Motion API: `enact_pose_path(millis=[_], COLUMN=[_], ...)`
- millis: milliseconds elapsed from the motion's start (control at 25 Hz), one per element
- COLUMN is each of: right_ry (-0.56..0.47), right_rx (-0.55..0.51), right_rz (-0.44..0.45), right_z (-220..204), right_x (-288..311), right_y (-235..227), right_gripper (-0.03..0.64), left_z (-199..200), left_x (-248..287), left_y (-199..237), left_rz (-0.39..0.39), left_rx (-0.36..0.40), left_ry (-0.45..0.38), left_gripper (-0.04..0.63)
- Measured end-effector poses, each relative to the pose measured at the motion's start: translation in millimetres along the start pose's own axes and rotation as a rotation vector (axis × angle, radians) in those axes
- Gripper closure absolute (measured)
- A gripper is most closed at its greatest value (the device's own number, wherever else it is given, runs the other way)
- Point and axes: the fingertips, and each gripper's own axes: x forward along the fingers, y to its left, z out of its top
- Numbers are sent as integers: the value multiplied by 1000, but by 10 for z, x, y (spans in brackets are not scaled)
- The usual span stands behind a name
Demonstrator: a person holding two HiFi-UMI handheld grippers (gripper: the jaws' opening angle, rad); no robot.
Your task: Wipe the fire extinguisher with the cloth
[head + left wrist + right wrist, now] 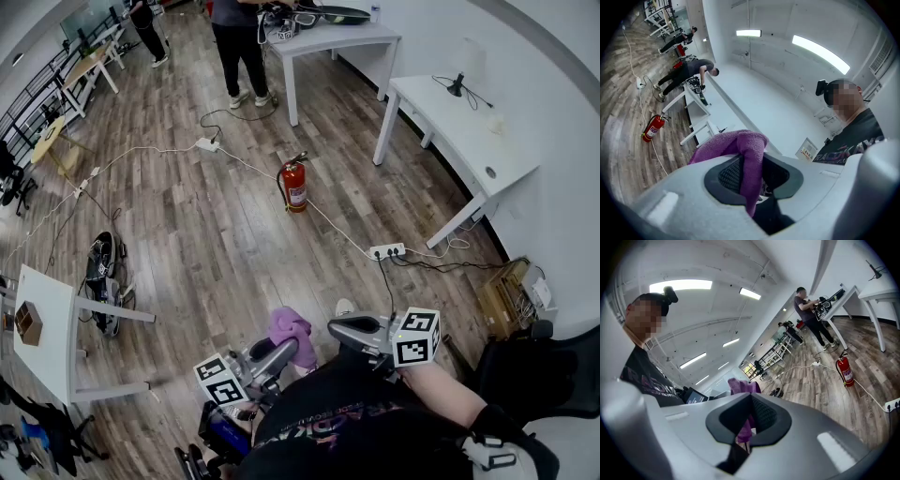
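Observation:
The red fire extinguisher [294,185] stands upright on the wooden floor, well ahead of me and out of reach of both grippers; it also shows small in the left gripper view [653,128] and the right gripper view [844,371]. A purple cloth [290,328] is bunched at the tip of my left gripper [300,350], whose jaws are shut on it; a fold hangs down between them [750,173]. My right gripper [335,327] is held level beside the cloth with its jaws shut; the purple cloth [742,386] shows just past its tips, and whether it touches them I cannot tell.
A white cable runs across the floor from the extinguisher to a power strip [387,251]. White desks stand at the right [469,141] and at the back [333,42], where a person [239,47] stands. A small white table [47,328] is at my left, a dark chair [544,375] at my right.

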Motion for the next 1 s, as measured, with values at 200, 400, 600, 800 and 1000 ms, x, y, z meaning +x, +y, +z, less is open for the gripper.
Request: enact_pose_path(millis=[200, 400, 600, 800, 1000], right_ry=[-2, 7, -3, -2, -18], right_rx=[-1, -15, 0, 17, -5], right_rz=[-2, 1, 0, 11, 28], right_z=[31, 16, 26, -27, 54], right_x=[8, 24, 17, 45, 5], right_y=[20, 35, 49, 63, 80], right_gripper=[615, 615, 614, 612, 532], left_z=[20, 28, 9, -2, 130], left_x=[8, 3, -11, -80, -56], left_y=[-4, -5, -10, 13, 36], left_rz=[0, 0, 3, 15, 49], left_rx=[-1, 1, -3, -5, 24], left_ry=[-4, -6, -5, -21, -81], left_gripper=[502, 502, 502, 502, 500])
